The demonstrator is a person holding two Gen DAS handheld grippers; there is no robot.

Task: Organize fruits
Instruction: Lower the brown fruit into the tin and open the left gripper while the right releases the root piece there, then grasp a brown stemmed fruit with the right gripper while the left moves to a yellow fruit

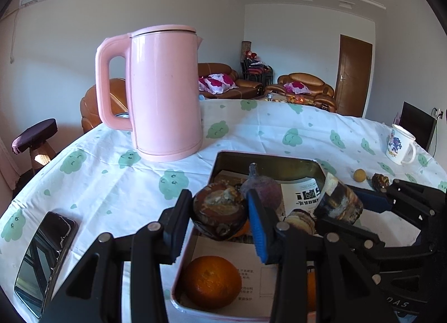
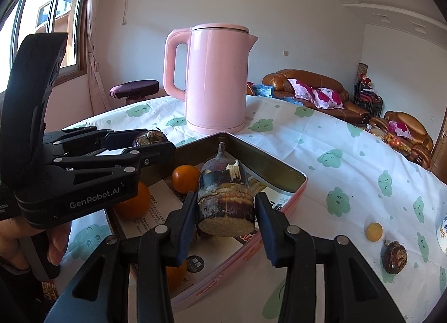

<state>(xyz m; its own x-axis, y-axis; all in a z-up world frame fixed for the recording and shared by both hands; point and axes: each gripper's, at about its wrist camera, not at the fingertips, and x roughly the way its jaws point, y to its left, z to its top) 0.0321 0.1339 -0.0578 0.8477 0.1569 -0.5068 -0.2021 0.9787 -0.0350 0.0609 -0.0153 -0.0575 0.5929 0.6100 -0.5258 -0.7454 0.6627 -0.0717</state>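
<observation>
A pink metal tray (image 1: 223,159) lined with paper holds oranges (image 1: 211,281) and a purple fruit (image 1: 261,188). My left gripper (image 1: 220,211) is shut on a dark brown water chestnut (image 1: 219,209) and holds it over the tray's left side. My right gripper (image 2: 226,211) is shut on a dark cut stalk piece (image 2: 225,202) above the tray (image 2: 296,186); it shows in the left wrist view (image 1: 339,201) too. An orange (image 2: 185,179) lies in the tray behind it. A small yellow fruit (image 2: 373,231) and a brown chestnut (image 2: 394,257) lie on the cloth at the right.
A tall pink kettle (image 1: 164,91) stands behind the tray on the white cloth with green clouds (image 1: 111,177). A phone (image 1: 44,261) lies at the near left. A white mug (image 1: 400,144) stands at the far right. Sofas and a stool are beyond the table.
</observation>
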